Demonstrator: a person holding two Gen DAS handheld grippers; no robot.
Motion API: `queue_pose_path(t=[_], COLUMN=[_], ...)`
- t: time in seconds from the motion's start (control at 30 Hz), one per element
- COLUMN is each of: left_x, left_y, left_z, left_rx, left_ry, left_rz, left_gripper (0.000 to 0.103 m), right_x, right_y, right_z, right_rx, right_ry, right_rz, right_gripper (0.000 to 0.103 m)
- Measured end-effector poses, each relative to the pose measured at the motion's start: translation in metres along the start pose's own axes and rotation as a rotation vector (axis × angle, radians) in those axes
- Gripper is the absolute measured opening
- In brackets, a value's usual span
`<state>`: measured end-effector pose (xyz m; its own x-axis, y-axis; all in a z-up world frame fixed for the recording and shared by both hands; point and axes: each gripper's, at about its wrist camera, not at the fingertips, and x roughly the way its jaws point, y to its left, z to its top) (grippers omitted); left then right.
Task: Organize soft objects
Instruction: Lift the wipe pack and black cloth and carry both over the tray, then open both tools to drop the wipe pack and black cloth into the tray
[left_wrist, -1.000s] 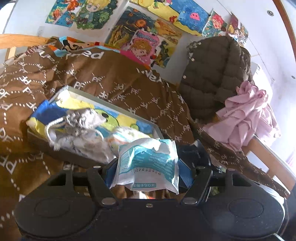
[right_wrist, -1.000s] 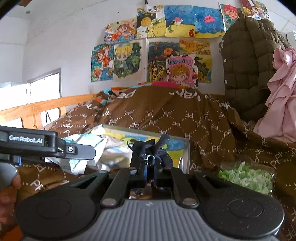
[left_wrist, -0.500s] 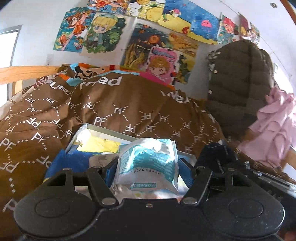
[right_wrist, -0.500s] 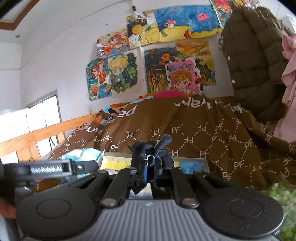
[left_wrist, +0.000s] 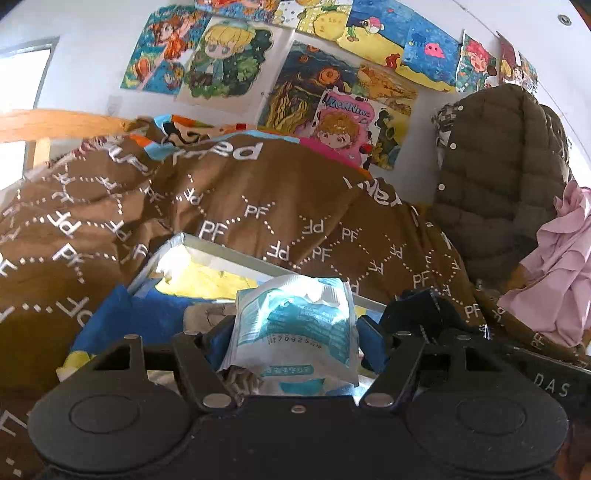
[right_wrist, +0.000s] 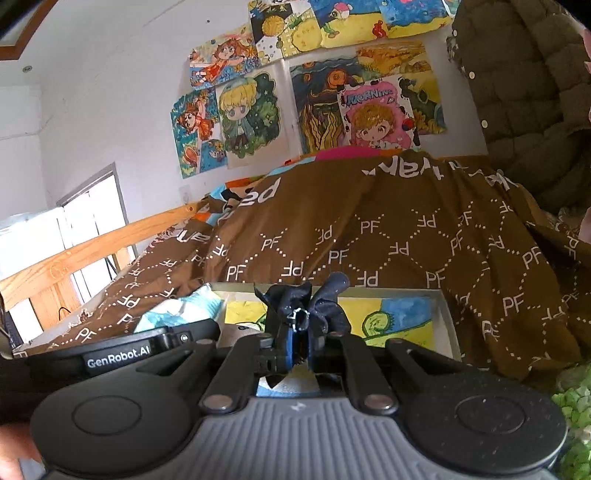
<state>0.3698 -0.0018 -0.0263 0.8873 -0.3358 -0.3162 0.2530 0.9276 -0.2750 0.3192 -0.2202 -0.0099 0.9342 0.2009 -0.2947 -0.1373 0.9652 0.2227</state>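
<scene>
My left gripper (left_wrist: 293, 332) is shut on a white and teal soft packet (left_wrist: 295, 328) and holds it just above the near edge of a grey tray (left_wrist: 236, 254) lined with a yellow and blue drawing. My right gripper (right_wrist: 300, 328) is shut on a dark navy fabric piece (right_wrist: 306, 302), held over the same tray (right_wrist: 443, 314). The left gripper and its packet (right_wrist: 184, 310) show at the left of the right wrist view. The navy fabric (left_wrist: 417, 310) shows at the right of the left wrist view.
The tray lies on a brown quilt with white PF print (left_wrist: 280, 214) on a wooden-railed bed (right_wrist: 74, 254). A dark quilted jacket (left_wrist: 495, 166) and pink cloth (left_wrist: 554, 280) hang at right. A bag of green bits (right_wrist: 572, 406) lies at lower right. Drawings cover the wall.
Both grippers have moved forward and dropped lower toward the tray, so its contents now sit mostly hidden behind them. Each still holds its item.
</scene>
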Motion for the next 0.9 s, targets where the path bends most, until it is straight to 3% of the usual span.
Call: queue_pose_path(t=[0.33, 0.77, 0.9], left_x=[0.016, 0.033, 0.031], left_y=[-0.023, -0.020, -0.022], left_z=[-0.009, -0.001, -0.001], left_rx=[0.163, 0.120, 0.133], left_ry=[0.004, 0.032, 0.034], left_rz=[0.037, 0.022, 0.031], left_gripper=[0.073, 0.082, 0.083], right_x=[0.006, 0.010, 0.011], right_y=[-0.010, -0.019, -0.024], right_z=[-0.003, -0.007, -0.007], right_rx=[0.034, 0.051, 0.069], right_ry=[0.028, 0.047, 0.053], right_rz=[-0.047, -0.097, -0.103], right_gripper=[0.011, 0.018, 0.026])
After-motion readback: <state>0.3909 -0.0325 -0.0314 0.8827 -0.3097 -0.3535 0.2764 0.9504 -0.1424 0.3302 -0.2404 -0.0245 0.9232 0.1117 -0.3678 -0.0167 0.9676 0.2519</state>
